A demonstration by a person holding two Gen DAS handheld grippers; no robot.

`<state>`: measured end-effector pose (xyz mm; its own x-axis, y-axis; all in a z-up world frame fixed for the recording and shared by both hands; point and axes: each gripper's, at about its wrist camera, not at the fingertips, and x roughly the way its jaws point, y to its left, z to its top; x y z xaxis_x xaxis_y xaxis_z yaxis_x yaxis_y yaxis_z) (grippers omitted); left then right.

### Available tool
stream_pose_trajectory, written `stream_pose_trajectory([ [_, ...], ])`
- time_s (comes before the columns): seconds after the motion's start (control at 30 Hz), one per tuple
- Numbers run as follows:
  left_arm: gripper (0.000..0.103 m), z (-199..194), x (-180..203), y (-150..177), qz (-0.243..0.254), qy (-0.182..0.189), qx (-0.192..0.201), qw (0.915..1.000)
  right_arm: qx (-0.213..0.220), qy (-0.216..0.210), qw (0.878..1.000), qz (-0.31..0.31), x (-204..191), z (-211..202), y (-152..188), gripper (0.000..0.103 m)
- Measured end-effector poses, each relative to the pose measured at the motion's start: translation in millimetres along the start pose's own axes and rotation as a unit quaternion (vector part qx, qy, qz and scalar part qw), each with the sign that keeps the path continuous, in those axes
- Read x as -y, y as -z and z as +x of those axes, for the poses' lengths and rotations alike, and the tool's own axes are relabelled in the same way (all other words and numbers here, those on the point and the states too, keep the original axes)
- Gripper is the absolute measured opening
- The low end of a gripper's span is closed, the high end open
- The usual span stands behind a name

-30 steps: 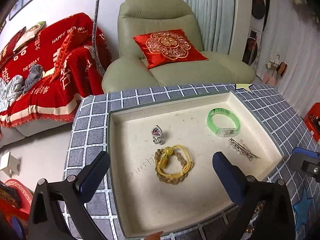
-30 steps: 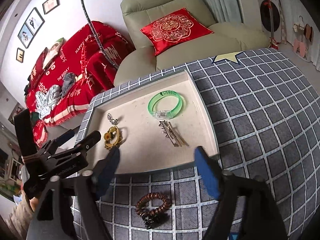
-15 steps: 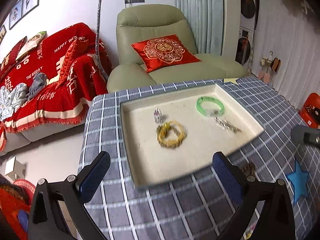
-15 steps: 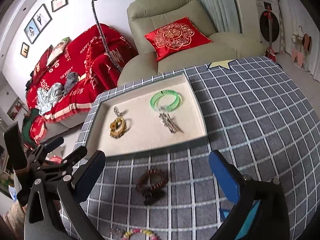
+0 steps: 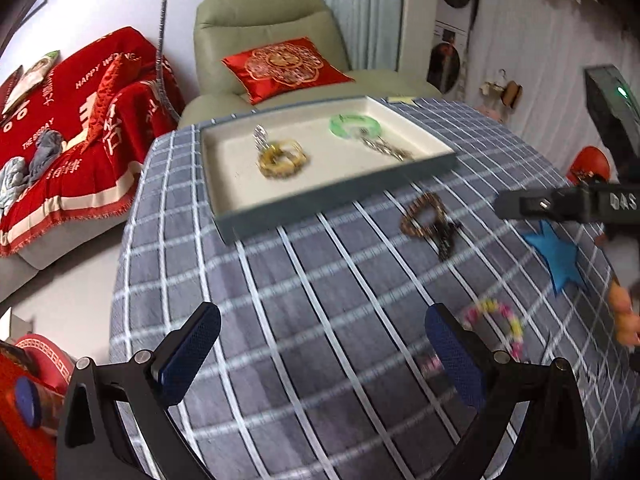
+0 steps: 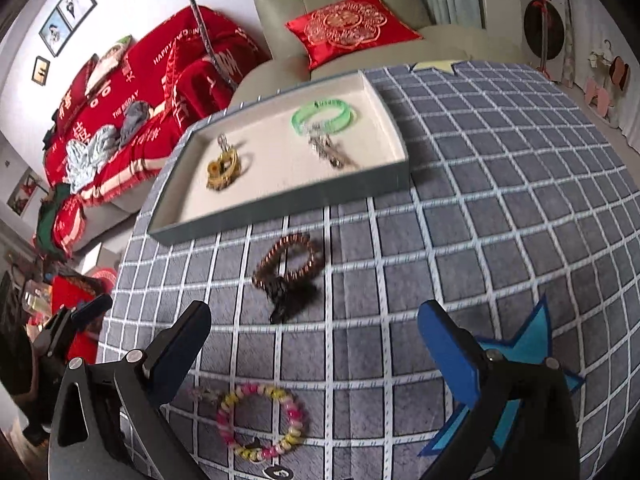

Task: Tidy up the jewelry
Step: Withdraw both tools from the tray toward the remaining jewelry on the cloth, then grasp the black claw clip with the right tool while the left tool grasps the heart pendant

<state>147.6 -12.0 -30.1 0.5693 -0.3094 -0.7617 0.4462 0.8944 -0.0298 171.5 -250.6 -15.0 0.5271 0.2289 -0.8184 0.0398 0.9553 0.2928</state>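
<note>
Both grippers are empty right now. The left hand-held gripper (image 5: 322,354) has its fingers spread wide apart over the checked cloth on the table (image 5: 320,280), nothing between them. Same deal with the right hand-held gripper (image 6: 314,350): fingers wide apart, hanging above the cloth.

The tray (image 6: 280,210) sits toward the far side of the table, with four pieces already lying in it: a green bangle (image 6: 324,120), a silver hair clip (image 6: 330,152) just in front of the bangle, a yellow cord bracelet (image 6: 222,168) on the left part, and a small silver charm (image 6: 224,142) right behind that bracelet.

Two pieces are out on the cloth. A brown bead bracelet (image 6: 288,268) with a dark tassel lies just in front of the tray's near wall, apart from it. A pink and yellow bead bracelet (image 6: 262,420) lies nearer the camera, low between the right gripper's fingers in its own view. A blue star (image 6: 520,360) is on the cloth off to the right.
</note>
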Motion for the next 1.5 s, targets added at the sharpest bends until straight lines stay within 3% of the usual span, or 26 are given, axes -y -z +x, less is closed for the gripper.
stream_pose_trajectory([
  [0.63, 0.103, 9, 21, 28, 0.046, 0.03, -0.024, 0.9982, -0.032, 0.033, 0.997, -0.059, -22, 25, 14, 0.102],
  [0.9, 0.103, 20, 28, 29, 0.06, 0.037, -0.032, 0.997, -0.04, 0.043, 0.995, -0.082, -28, 39, 12, 0.093],
  [1.03, 0.102, 27, 29, 28, 0.061, 0.039, -0.04, 0.9966, -0.04, 0.049, 0.993, -0.097, -35, 47, 10, 0.077],
  [1.2, 0.093, 28, 33, 23, 0.065, 0.045, -0.034, 0.9963, -0.033, 0.063, 0.991, -0.114, -43, 54, 6, 0.069],
  [1.3, 0.085, 29, 38, 21, 0.072, 0.051, -0.031, 0.9956, -0.03, 0.068, 0.99, -0.122, -46, 54, 6, 0.05],
  [1.4, 0.085, 29, 42, 19, 0.075, 0.059, -0.034, 0.9948, -0.027, 0.071, 0.99, -0.12, -46, 53, 6, 0.03],
  [1.43, 0.085, 30, 44, 18, 0.077, 0.06, -0.035, 0.9946, -0.027, 0.07, 0.99, -0.115, -45, 52, 6, 0.025],
  [1.5, 0.072, 31, 47, 16, 0.081, 0.062, -0.032, 0.9942, -0.027, 0.067, 0.992, -0.102, -40, 51, 6, 0.024],
])
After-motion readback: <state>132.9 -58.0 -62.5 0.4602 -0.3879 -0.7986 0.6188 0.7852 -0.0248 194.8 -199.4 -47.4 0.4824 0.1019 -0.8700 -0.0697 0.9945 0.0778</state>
